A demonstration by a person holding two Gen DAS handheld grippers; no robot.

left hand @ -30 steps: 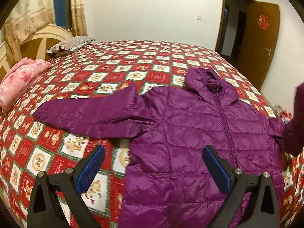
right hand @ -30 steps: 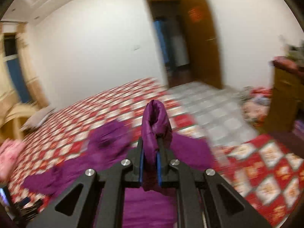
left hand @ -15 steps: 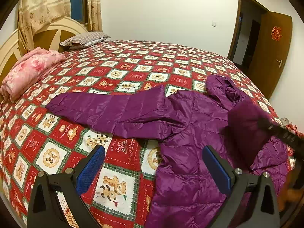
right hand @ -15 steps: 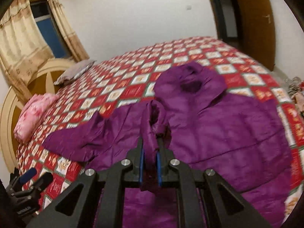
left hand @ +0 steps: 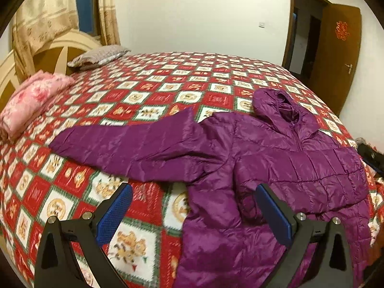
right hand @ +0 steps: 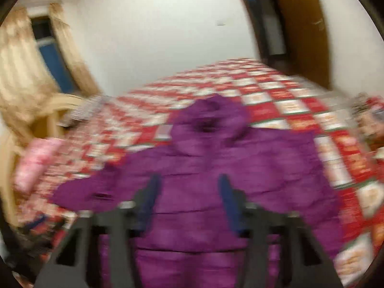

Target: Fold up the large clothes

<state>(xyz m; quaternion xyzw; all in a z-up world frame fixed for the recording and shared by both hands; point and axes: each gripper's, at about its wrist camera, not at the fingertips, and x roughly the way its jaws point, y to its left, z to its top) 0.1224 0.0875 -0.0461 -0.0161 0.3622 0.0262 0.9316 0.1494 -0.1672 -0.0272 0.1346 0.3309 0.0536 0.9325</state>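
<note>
A purple hooded puffer jacket (left hand: 276, 158) lies front-up on the red patterned bedspread (left hand: 168, 88). Its left sleeve (left hand: 124, 144) stretches out flat toward the left. Its right sleeve (left hand: 312, 168) lies folded across the chest. My left gripper (left hand: 192, 206) is open and empty, hovering above the jacket's lower left edge. In the blurred right wrist view the jacket (right hand: 216, 168) fills the middle, hood (right hand: 211, 117) away from me. My right gripper (right hand: 189, 201) is open and empty above the jacket's body.
A pink folded blanket (left hand: 31, 98) and a grey pillow (left hand: 100, 56) lie by the headboard (left hand: 48, 57) at the left. An open wooden door (left hand: 336, 55) stands at the far right. The bed's right edge drops off beside the jacket.
My right gripper carried the right sleeve over the jacket's chest, opened and let it go, then pulled back. My left gripper stayed open and shifted slightly.
</note>
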